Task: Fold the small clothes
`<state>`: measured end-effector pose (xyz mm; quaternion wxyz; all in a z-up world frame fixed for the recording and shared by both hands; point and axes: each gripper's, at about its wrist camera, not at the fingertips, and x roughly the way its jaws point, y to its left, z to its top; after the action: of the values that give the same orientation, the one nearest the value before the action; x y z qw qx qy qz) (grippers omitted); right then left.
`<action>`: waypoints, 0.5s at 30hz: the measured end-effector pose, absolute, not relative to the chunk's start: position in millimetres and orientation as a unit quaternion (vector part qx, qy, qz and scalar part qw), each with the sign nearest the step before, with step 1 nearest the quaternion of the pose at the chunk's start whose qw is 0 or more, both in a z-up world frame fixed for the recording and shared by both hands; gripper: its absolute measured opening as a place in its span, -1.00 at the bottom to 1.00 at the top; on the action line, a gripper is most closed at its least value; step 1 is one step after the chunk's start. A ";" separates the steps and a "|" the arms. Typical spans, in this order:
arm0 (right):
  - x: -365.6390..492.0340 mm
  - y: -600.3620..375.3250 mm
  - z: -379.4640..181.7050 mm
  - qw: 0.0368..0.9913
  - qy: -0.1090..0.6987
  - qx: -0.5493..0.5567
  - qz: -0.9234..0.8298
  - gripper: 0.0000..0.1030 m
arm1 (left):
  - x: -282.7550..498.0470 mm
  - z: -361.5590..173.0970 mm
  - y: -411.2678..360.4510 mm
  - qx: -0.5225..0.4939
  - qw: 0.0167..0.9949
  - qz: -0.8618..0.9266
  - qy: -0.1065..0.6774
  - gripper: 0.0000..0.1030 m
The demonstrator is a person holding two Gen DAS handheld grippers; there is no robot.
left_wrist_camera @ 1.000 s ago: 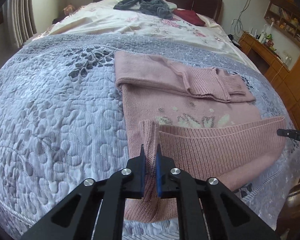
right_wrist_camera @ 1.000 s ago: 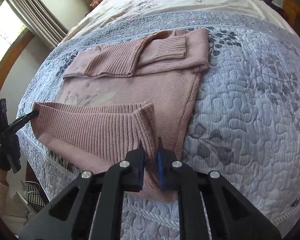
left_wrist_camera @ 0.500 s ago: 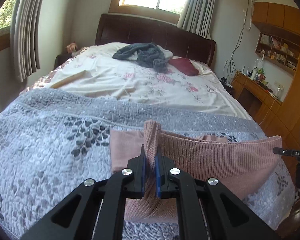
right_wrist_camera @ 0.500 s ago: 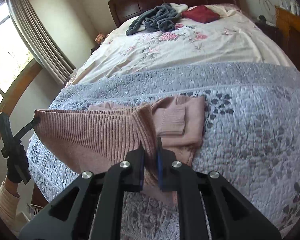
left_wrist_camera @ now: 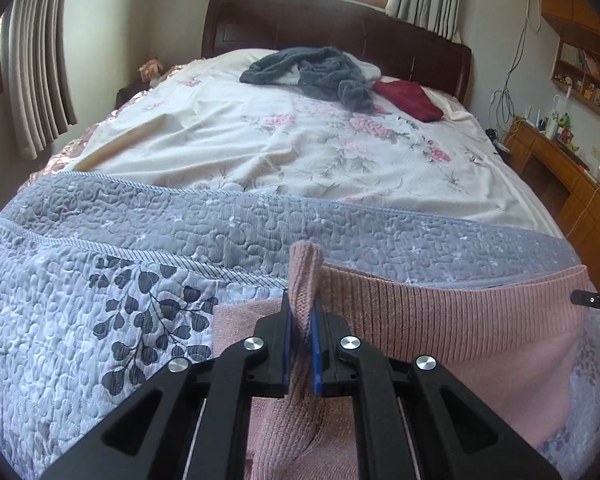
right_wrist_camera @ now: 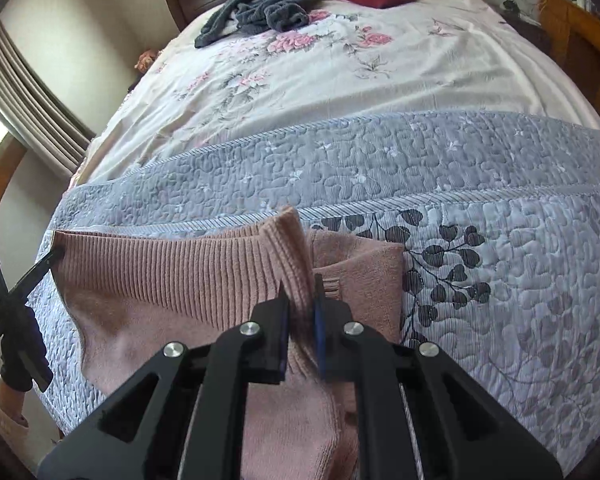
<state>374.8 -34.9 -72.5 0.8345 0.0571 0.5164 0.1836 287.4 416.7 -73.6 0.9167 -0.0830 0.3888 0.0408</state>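
A pink knit sweater lies on the grey quilted bedspread, its ribbed hem lifted and stretched between my two grippers. My left gripper is shut on the hem's left corner, which sticks up between the fingers. My right gripper is shut on the hem's right corner. In the right wrist view the ribbed hem spans left to the other gripper, held by a gloved hand. The raised hem hides most of the sweater's folded sleeves; one cuff shows beside the right fingers.
Beyond the quilt lies a white floral sheet with a crumpled dark grey garment and a dark red folded item near the headboard. Wooden furniture stands along the right side, curtains at the left.
Both grippers have carried the ribbed hem up and forward over the sweater toward its top edge. The sweater's body and folded sleeves are now mostly covered by the raised hem.
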 end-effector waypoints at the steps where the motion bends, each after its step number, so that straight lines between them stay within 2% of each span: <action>1: 379.9 -32.8 -83.8 0.831 0.523 0.054 0.180 -0.83 | 293.5 -85.1 416.5 -0.082 0.913 0.045 0.398 -0.86; 10: 402.4 -36.2 -149.5 0.813 0.560 0.049 0.149 -0.79 | 316.9 -152.9 425.3 -0.078 0.886 0.075 0.451 -0.79; 13: 403.5 -38.3 -155.9 0.810 0.565 0.054 0.147 -0.68 | 314.5 -160.2 430.2 -0.088 0.881 0.080 0.459 -0.62; 15: 398.4 -41.4 -151.1 0.809 0.566 0.058 0.146 -0.51 | 308.7 -155.0 433.7 -0.100 0.881 0.082 0.456 -0.56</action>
<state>398.4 -41.4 -151.1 0.8094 0.0577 0.5659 0.1461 308.7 433.7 -155.0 0.8808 -0.1005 0.4555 0.0816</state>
